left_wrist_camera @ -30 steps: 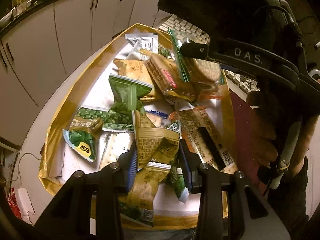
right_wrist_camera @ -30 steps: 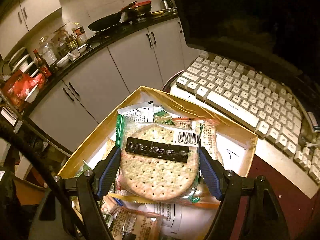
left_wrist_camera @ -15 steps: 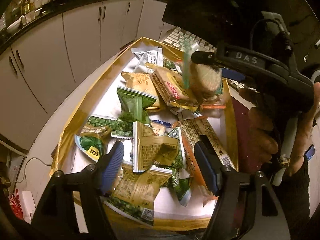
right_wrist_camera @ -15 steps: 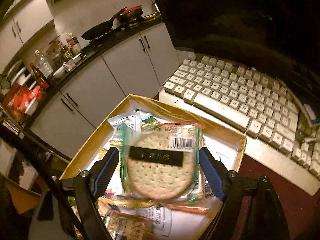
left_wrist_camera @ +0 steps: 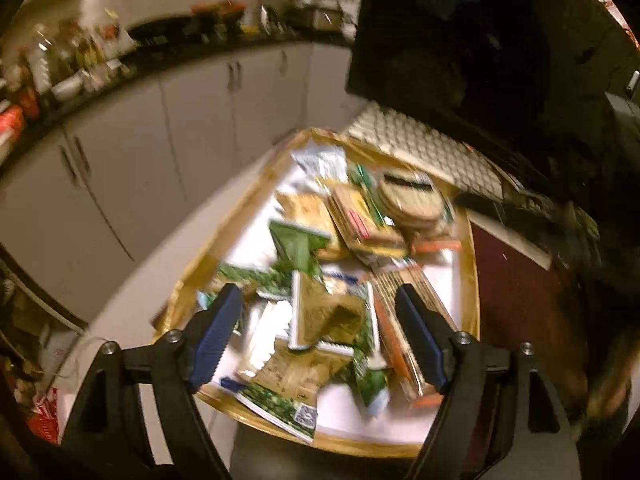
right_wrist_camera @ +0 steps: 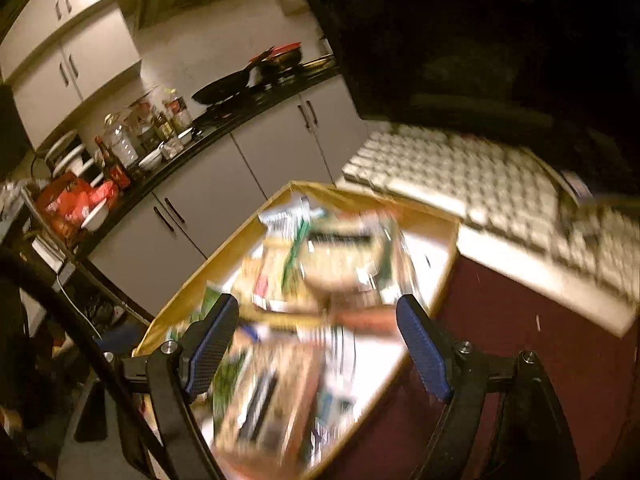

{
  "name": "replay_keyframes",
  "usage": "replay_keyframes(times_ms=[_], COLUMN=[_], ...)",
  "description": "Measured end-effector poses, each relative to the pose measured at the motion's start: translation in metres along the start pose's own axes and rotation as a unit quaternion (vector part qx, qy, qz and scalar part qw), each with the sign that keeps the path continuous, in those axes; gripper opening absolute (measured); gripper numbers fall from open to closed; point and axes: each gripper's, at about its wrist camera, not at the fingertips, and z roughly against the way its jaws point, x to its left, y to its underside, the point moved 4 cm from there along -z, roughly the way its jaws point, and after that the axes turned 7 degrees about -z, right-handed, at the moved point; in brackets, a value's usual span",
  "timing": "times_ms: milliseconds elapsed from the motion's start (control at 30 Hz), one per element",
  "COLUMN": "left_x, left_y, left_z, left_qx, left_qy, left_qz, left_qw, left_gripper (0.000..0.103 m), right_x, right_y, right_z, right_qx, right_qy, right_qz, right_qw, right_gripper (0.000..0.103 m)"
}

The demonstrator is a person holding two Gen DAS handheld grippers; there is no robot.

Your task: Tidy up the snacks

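A shallow gold-rimmed box (left_wrist_camera: 474, 264) holds several snack packets. A round cracker packet (left_wrist_camera: 412, 200) lies on the pile at the box's far right; it also shows blurred in the right wrist view (right_wrist_camera: 340, 256). A tan folded packet (left_wrist_camera: 328, 316) lies in the near middle. My left gripper (left_wrist_camera: 320, 336) is open and empty, raised above the near packets. My right gripper (right_wrist_camera: 318, 348) is open and empty, above the box (right_wrist_camera: 444, 276). Both views are motion-blurred.
A white keyboard (right_wrist_camera: 480, 184) sits just beyond the box, under a dark monitor (left_wrist_camera: 460, 40). A dark red surface (right_wrist_camera: 500, 320) lies right of the box. White cabinets (left_wrist_camera: 140, 140) and a cluttered black counter (right_wrist_camera: 160, 152) stand to the left.
My left gripper opened off the tan packet and pulled up and back. My right gripper let go of the round cracker packet onto the pile and drew back and up.
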Motion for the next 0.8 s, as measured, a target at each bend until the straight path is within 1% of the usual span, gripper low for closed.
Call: replay_keyframes(times_ms=[67,133,233,367,500,600,667,733,800], left_x=[-0.002,-0.005,-0.012,-0.018,-0.021,-0.022,-0.023,-0.023,-0.024], left_y=[-0.001,-0.003,-0.001,0.005,0.008,0.009,0.009,0.009,0.009], left_z=[0.006,0.012,0.012,0.010,0.015,0.016,0.018,0.024,0.031], left_qx=[-0.019,-0.035,-0.033,-0.018,-0.022,-0.017,-0.015,-0.023,-0.040], left_qy=[-0.006,-0.012,-0.028,-0.042,-0.081,-0.087,-0.089,-0.092,-0.095], left_qz=[0.003,0.002,-0.006,-0.012,-0.035,-0.037,-0.041,-0.042,-0.046], left_qw=[0.9998,0.9993,0.9990,0.9989,0.9959,0.9954,0.9951,0.9946,0.9936], left_gripper=[0.083,0.084,0.084,0.084,0.087,0.087,0.087,0.087,0.089], right_x=[-0.009,-0.016,-0.017,-0.012,-0.005,0.000,0.002,0.005,0.008], right_y=[0.017,0.034,0.050,0.056,0.061,0.064,0.066,0.068,0.070], right_z=[0.008,0.014,0.023,0.033,0.037,0.040,0.041,0.039,0.037], right_qx=[0.013,0.029,0.042,0.032,0.031,0.026,0.023,0.024,0.026], right_qy=[-0.018,-0.019,-0.032,-0.028,-0.025,-0.032,-0.025,-0.024,-0.020], right_qz=[-0.032,-0.052,-0.053,-0.040,-0.020,-0.025,-0.027,-0.028,-0.026], right_qw=[0.999,0.998,0.997,0.998,0.999,0.999,0.999,0.999,0.999], right_gripper=[0.081,0.081,0.079,0.076,0.076,0.076,0.076,0.076,0.076])
